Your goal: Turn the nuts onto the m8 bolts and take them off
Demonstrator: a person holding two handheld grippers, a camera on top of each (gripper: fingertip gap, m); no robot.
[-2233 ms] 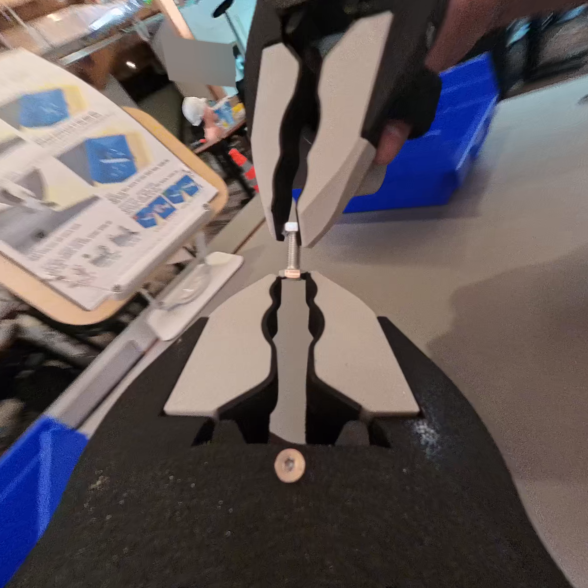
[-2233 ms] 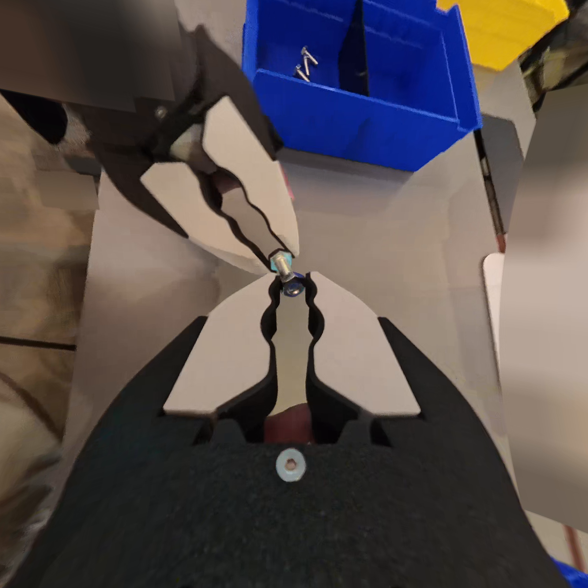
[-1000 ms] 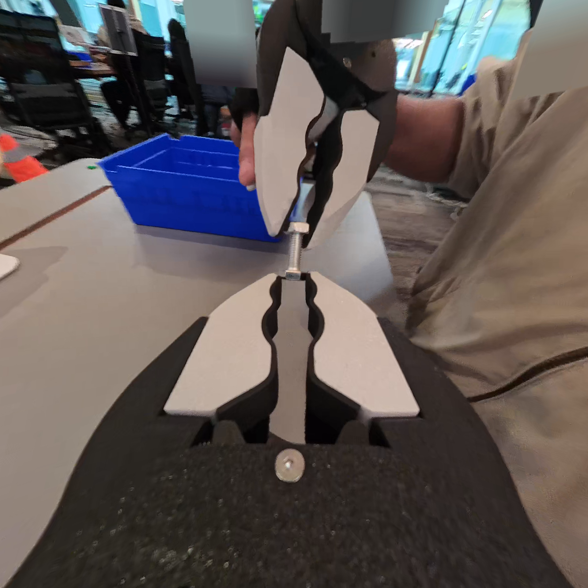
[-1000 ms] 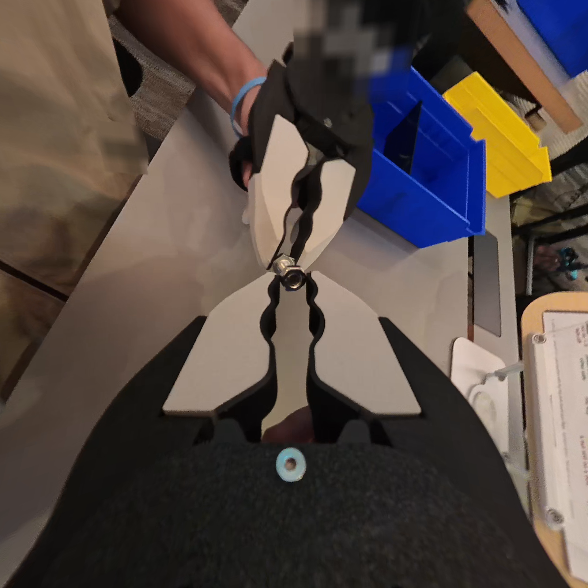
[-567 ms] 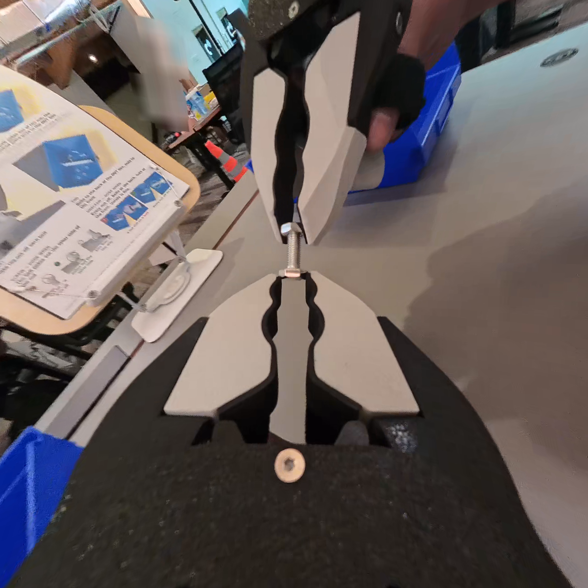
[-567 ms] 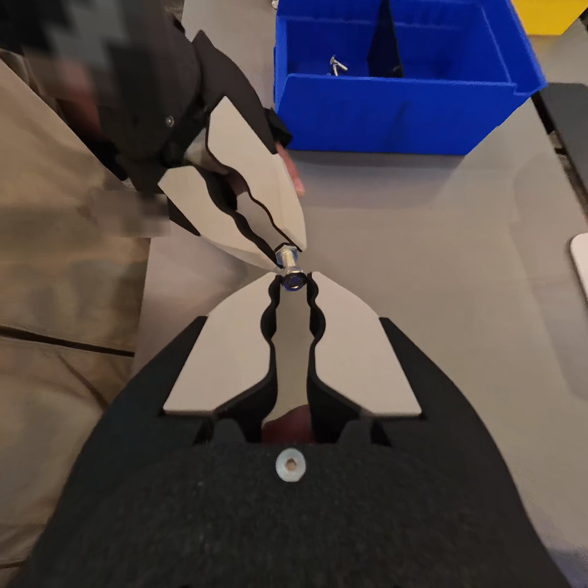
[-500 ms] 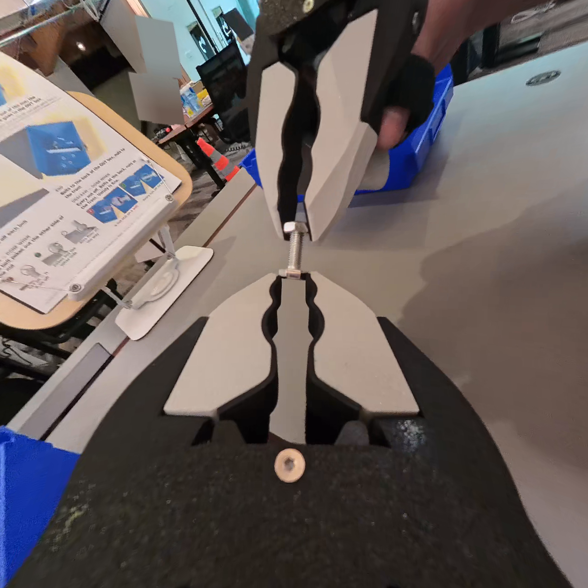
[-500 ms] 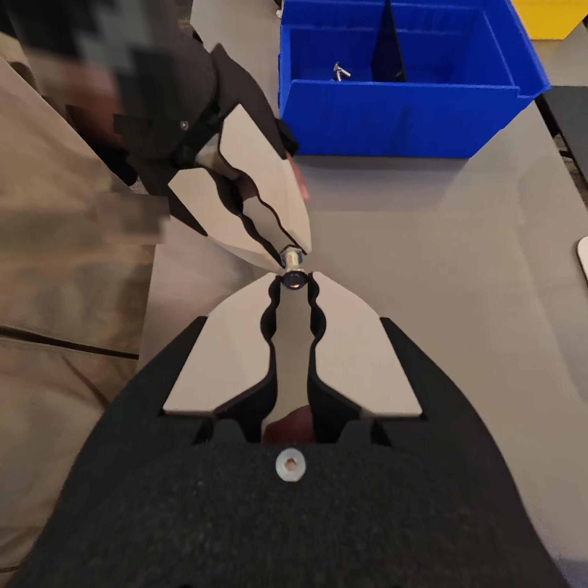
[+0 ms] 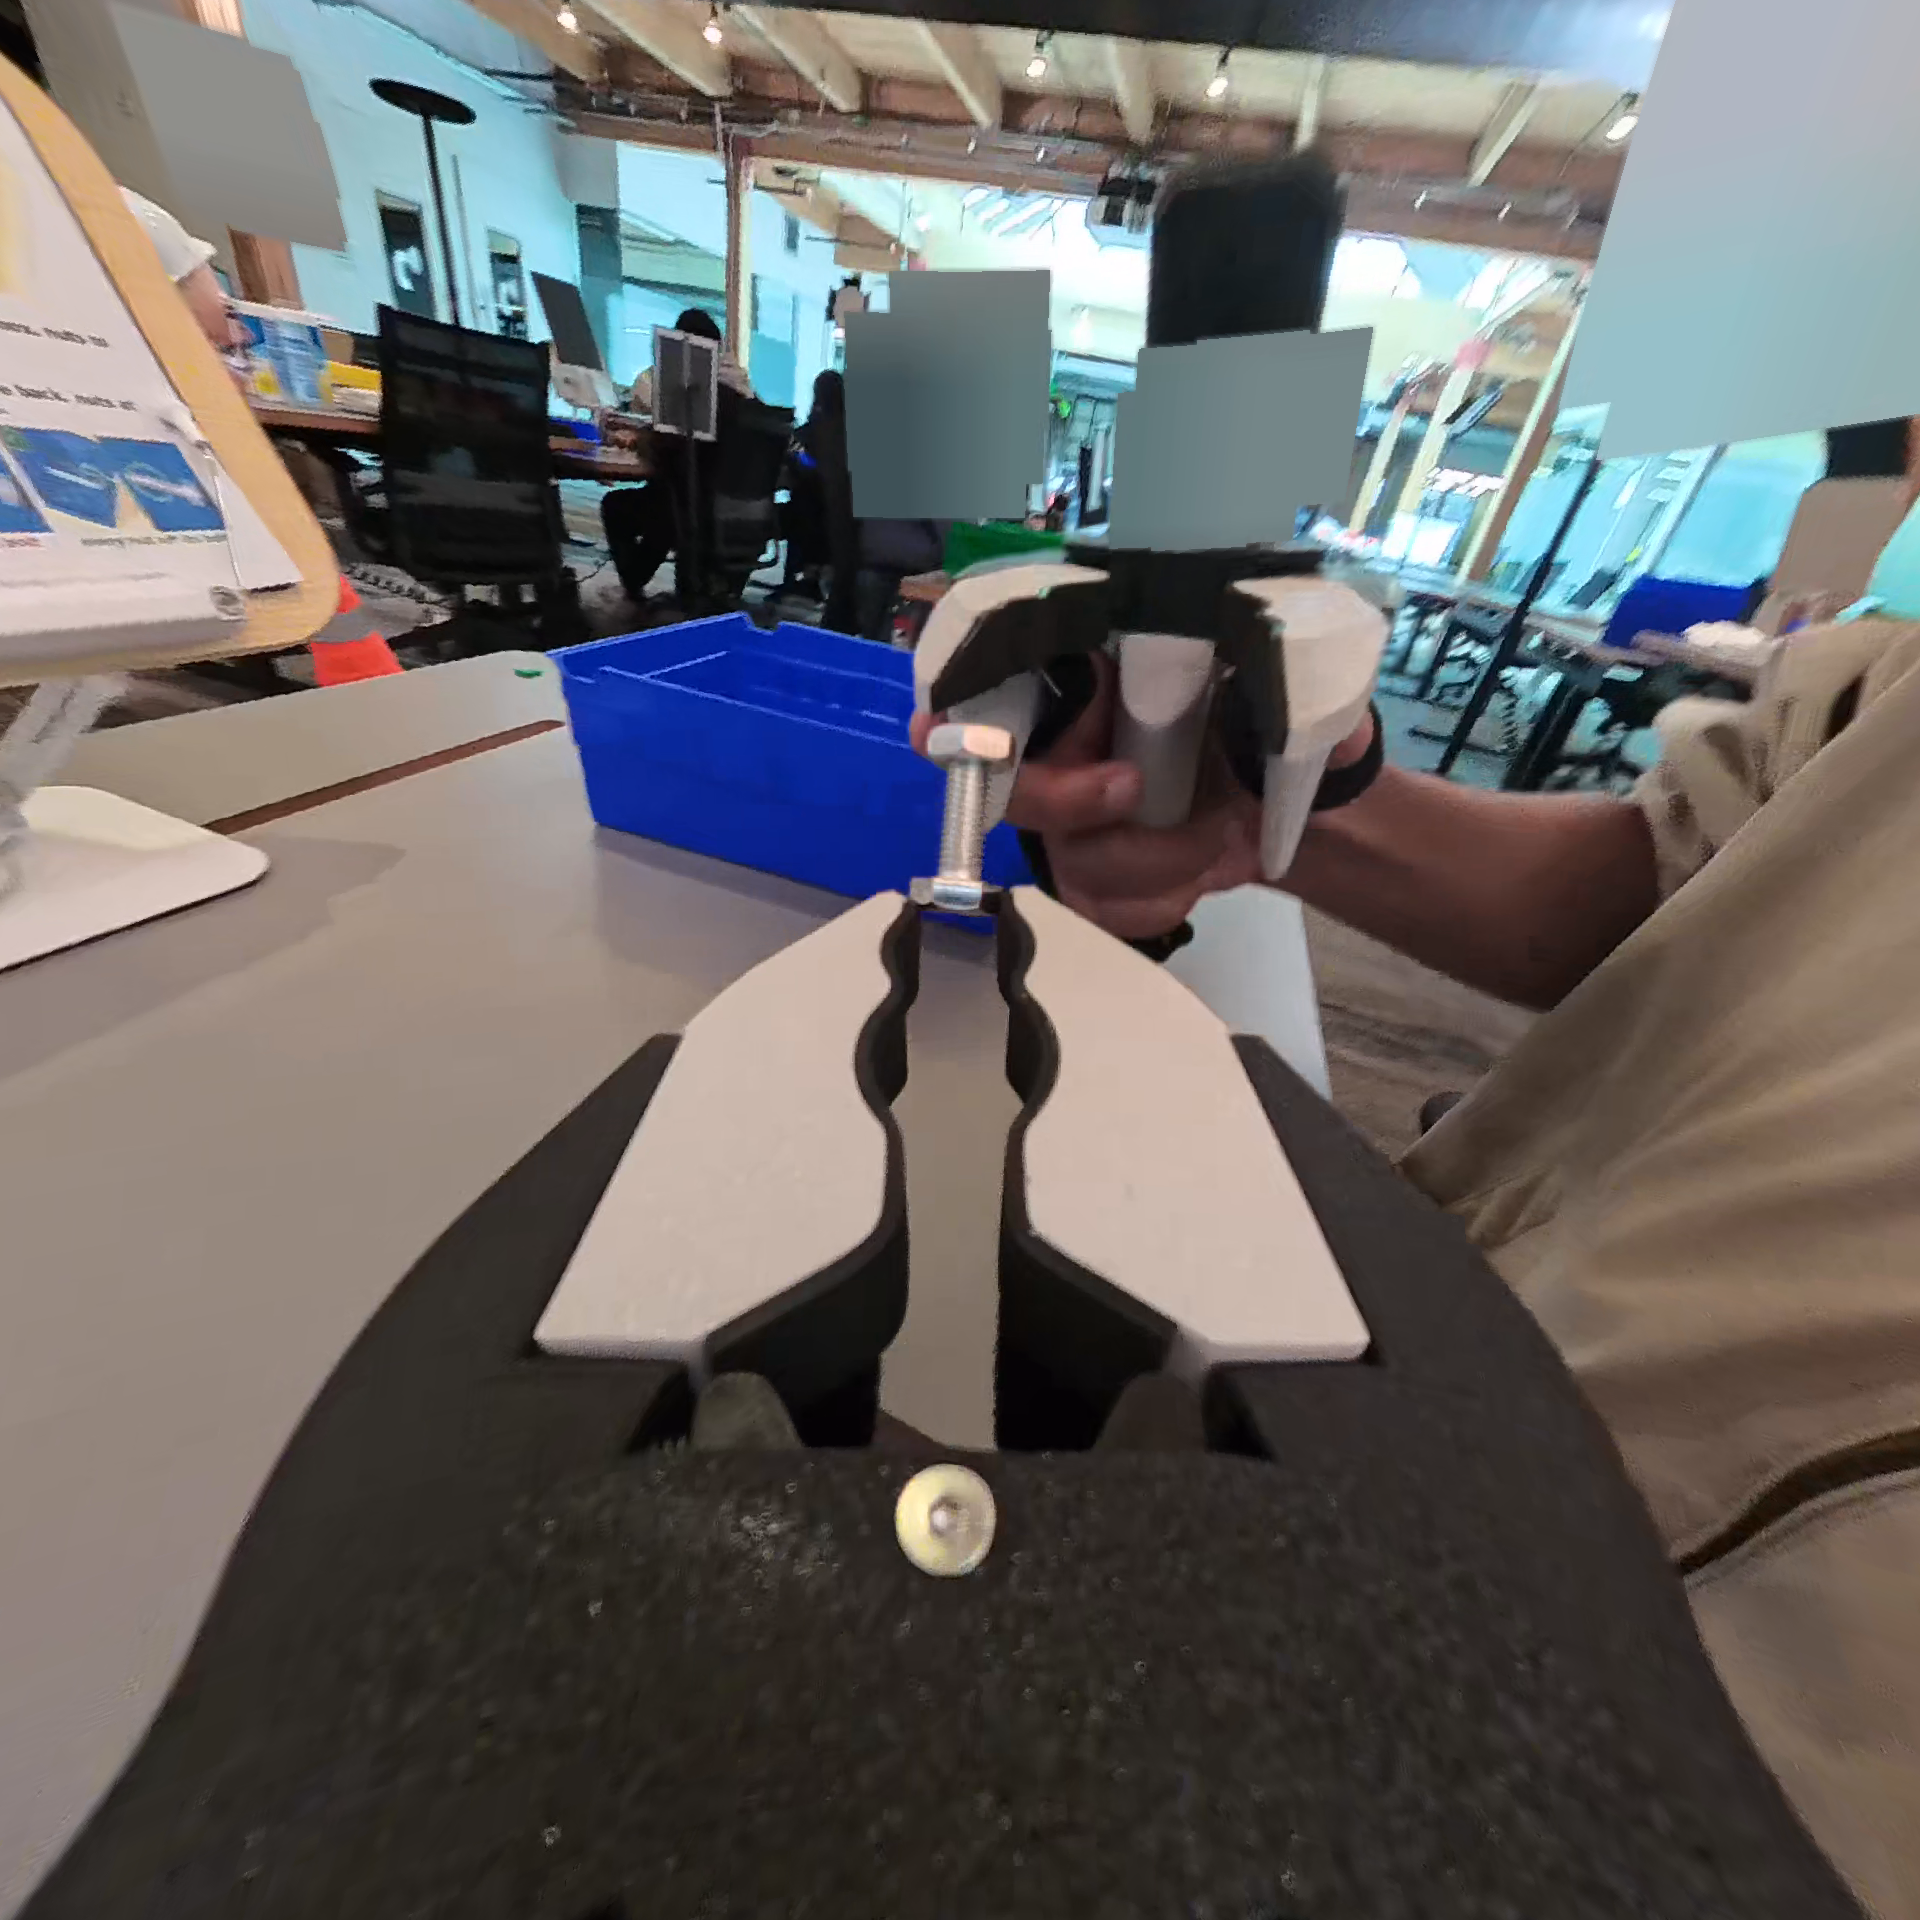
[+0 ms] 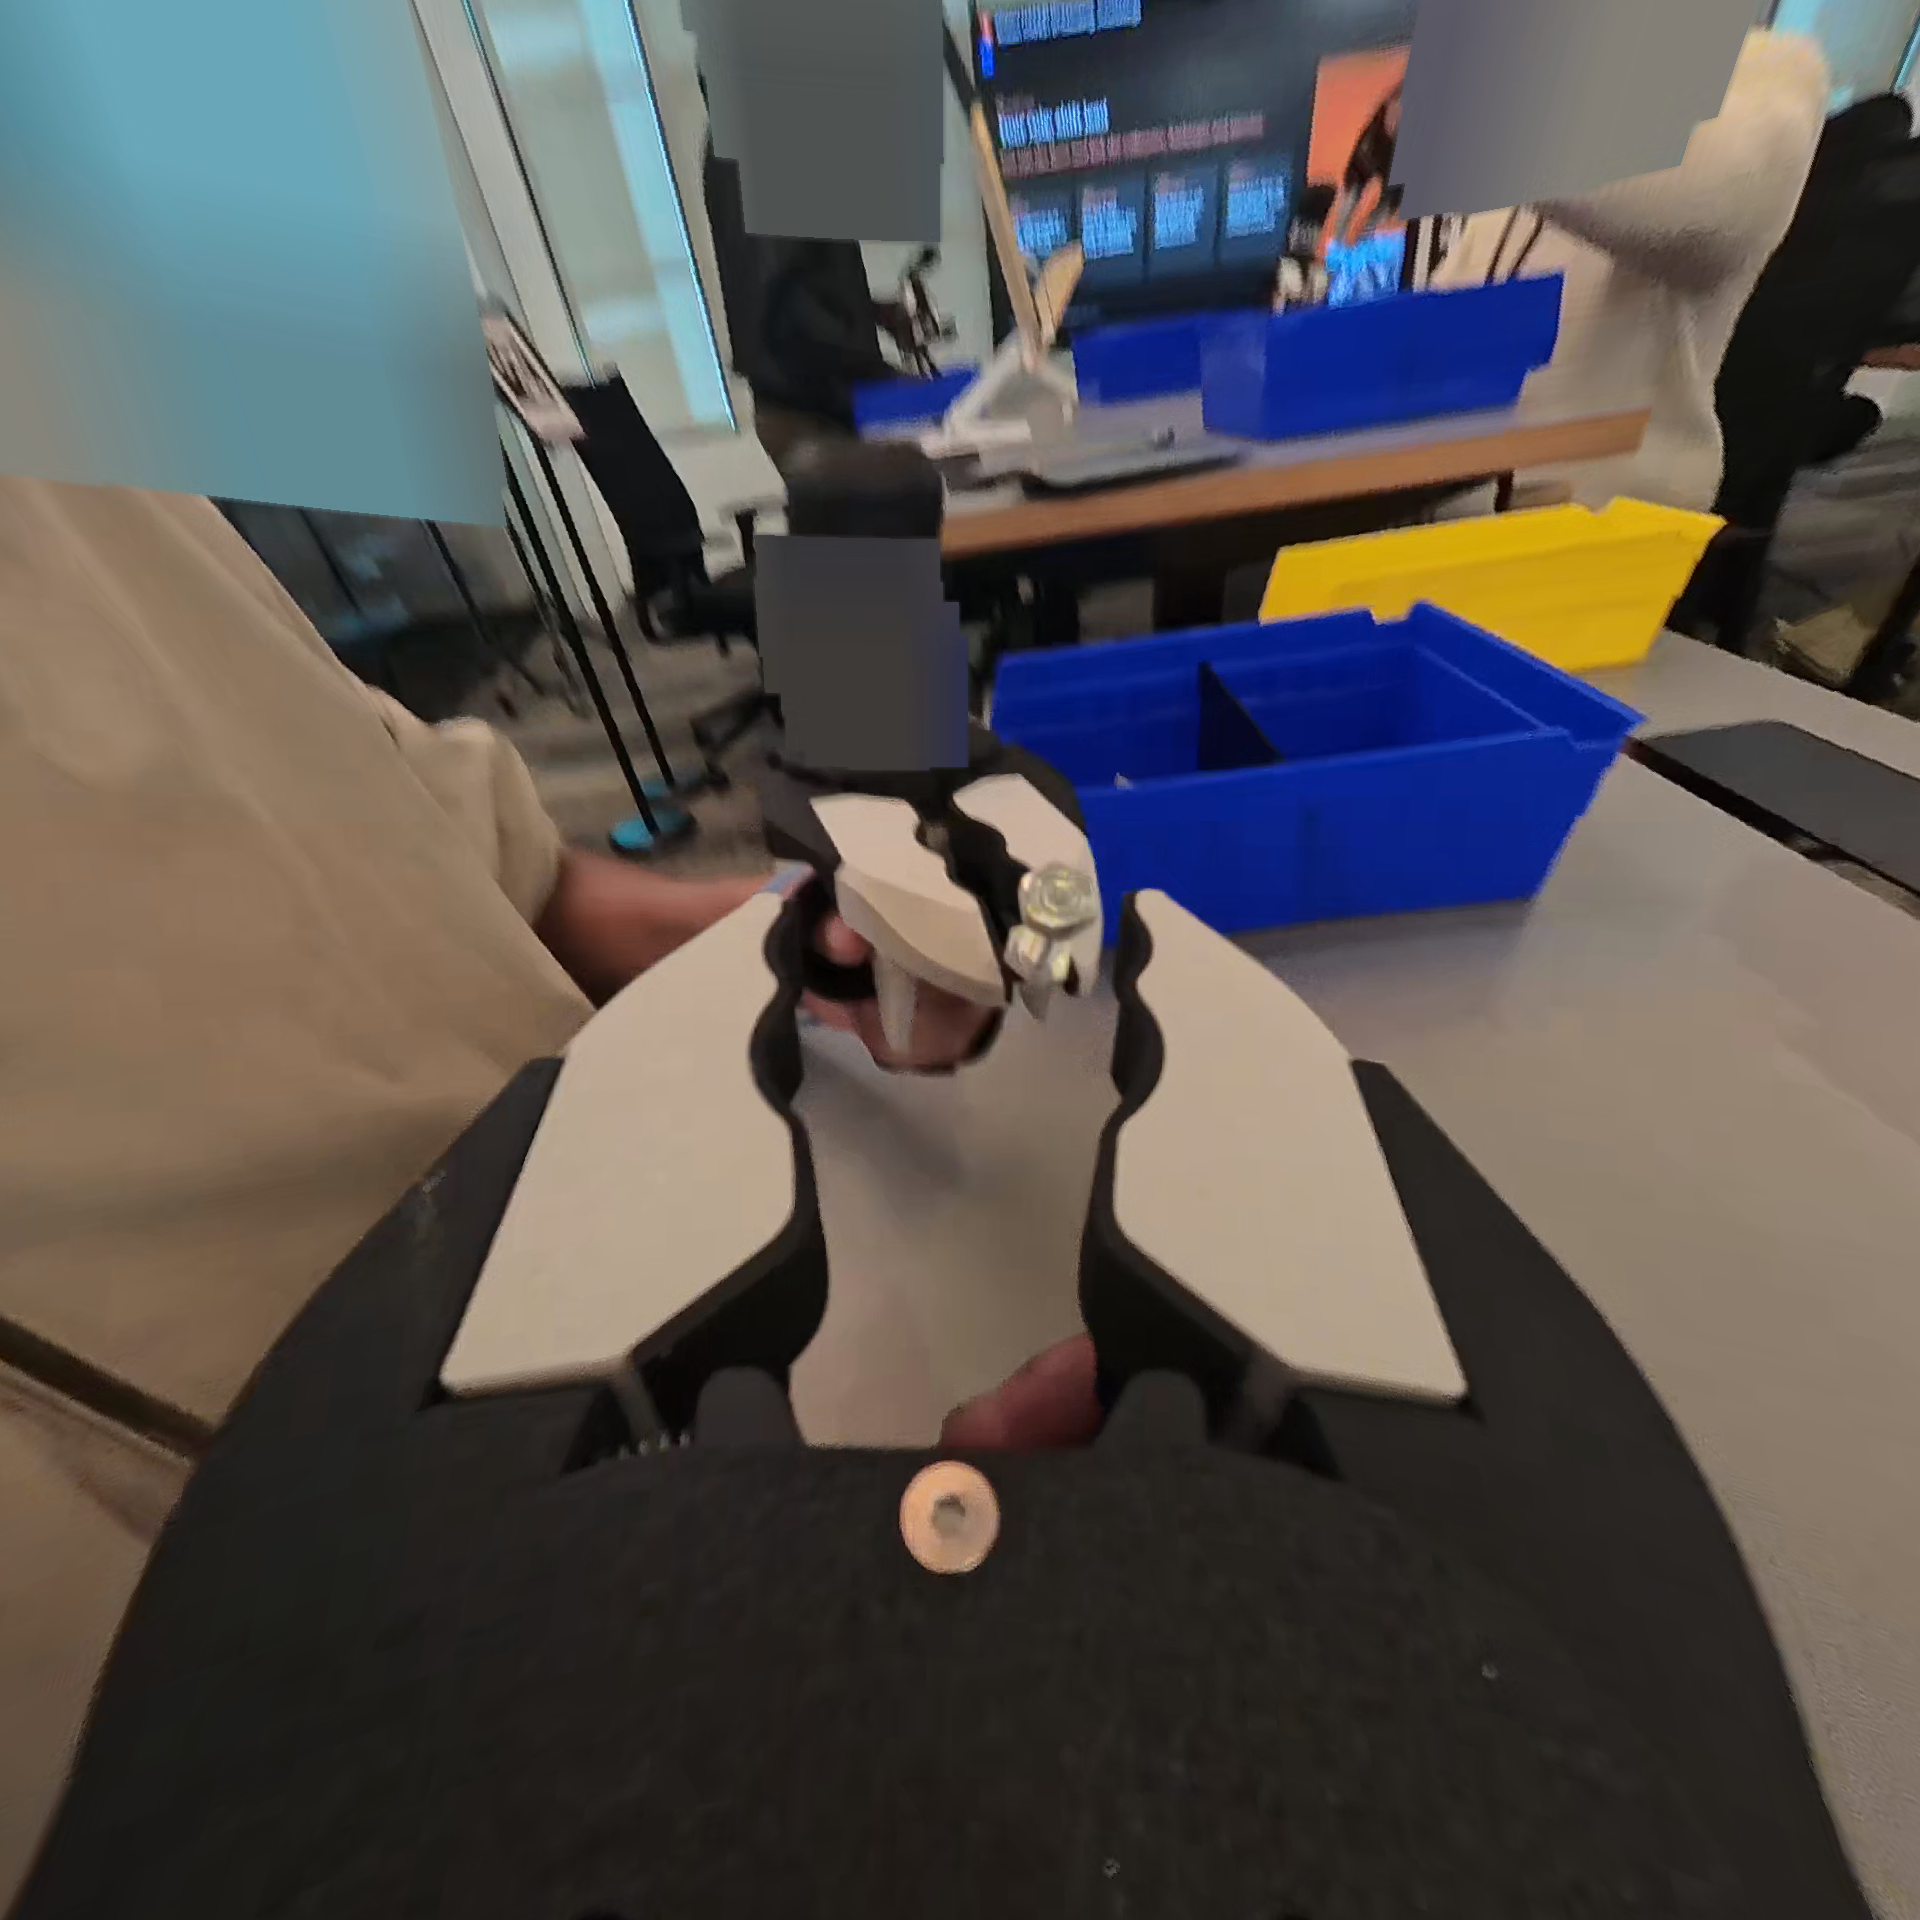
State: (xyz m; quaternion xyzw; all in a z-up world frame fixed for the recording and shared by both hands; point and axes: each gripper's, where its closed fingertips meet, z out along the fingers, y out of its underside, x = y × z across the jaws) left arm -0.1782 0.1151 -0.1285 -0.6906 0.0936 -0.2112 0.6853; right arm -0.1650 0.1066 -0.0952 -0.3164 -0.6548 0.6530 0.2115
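The left gripper [image 9: 954, 902] pinches a small steel hex nut [image 9: 954, 891] threaded on a zinc-plated M8 bolt [image 9: 963, 810]. The right gripper [image 10: 951, 940] stands released, just beside. Rigid, light and slick, the bolt is probably best gripped across its hex-head flats.

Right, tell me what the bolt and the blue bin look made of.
Bolt: bright silvery metal, likely plated steel; shiny threads and glinting hex head. Blue bin: moulded plastic by the look; uniform saturated colour, smooth, slightly glossy walls, and a thin divider inside.
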